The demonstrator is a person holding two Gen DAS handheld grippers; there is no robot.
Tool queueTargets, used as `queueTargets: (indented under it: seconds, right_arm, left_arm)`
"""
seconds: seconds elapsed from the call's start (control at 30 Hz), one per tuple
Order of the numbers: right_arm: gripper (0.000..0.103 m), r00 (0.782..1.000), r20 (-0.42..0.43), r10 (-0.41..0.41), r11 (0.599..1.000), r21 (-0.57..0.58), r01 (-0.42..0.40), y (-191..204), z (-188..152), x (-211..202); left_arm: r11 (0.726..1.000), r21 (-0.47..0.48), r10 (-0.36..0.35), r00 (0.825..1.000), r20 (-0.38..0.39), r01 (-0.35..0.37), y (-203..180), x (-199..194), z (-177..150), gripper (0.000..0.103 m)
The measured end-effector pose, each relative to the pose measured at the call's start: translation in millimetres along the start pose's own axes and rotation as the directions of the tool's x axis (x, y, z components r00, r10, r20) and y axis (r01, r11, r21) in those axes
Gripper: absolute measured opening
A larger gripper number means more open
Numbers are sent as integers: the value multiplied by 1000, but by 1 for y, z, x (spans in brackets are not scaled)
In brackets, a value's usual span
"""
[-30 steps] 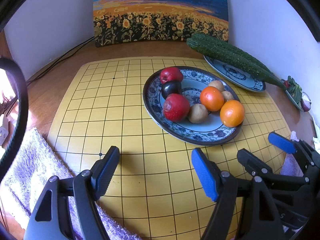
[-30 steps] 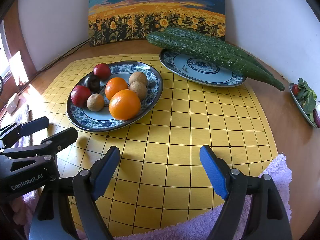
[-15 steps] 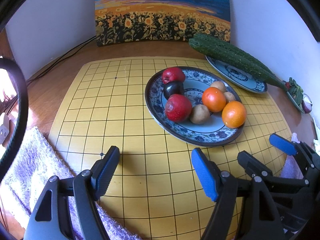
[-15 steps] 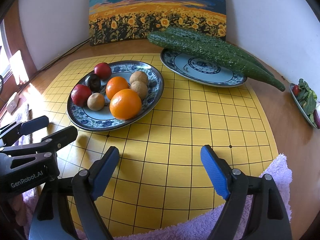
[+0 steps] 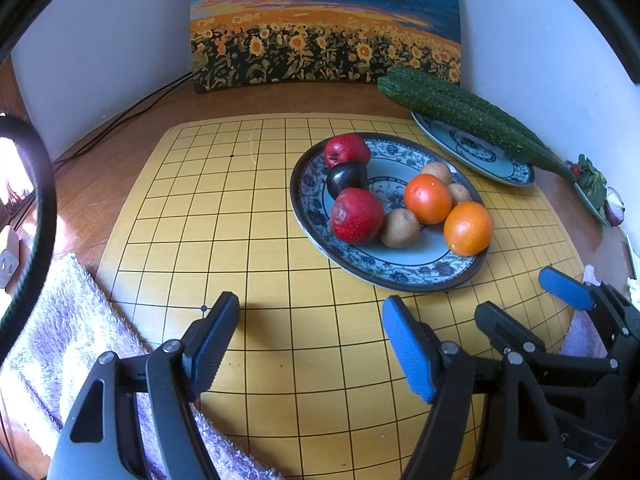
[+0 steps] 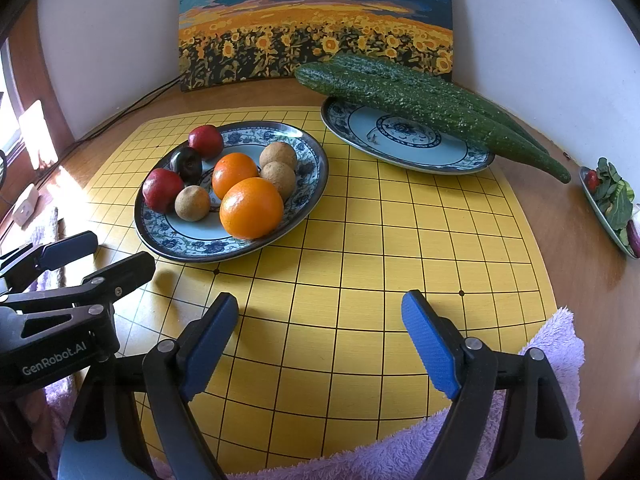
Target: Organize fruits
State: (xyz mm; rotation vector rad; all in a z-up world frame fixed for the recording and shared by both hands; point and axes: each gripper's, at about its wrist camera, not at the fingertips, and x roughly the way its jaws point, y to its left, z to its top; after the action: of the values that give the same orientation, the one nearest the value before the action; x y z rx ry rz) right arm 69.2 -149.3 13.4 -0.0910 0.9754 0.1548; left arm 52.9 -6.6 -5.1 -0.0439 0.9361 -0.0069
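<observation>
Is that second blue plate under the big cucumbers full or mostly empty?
Mostly empty. The second plate shows its bare patterned centre; only the cucumbers lie across its far rim.

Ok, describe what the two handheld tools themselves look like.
Both match. The left tool has two angular black metal fingers with silver pivot screws, each tipped by a flat blue textured pad. The right tool is built the same. In the right wrist view, white "GenRobot.AI" lettering marks the left tool's black body. No cables or sleeves show.

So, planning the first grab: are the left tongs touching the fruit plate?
Apart. Left wrist view shows bare yellow board between left tongs and fruit plate.
</observation>
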Motion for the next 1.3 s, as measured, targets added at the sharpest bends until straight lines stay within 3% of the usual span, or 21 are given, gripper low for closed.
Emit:
queueTargets:
  seconds: [1.3]
  right_arm:
    - [87, 1000, 0, -1, 1000, 0, 1, 1, 0, 0]
  left_arm:
    - [1000, 10, 12, 1000, -7, -12, -1, 1, 0, 76]
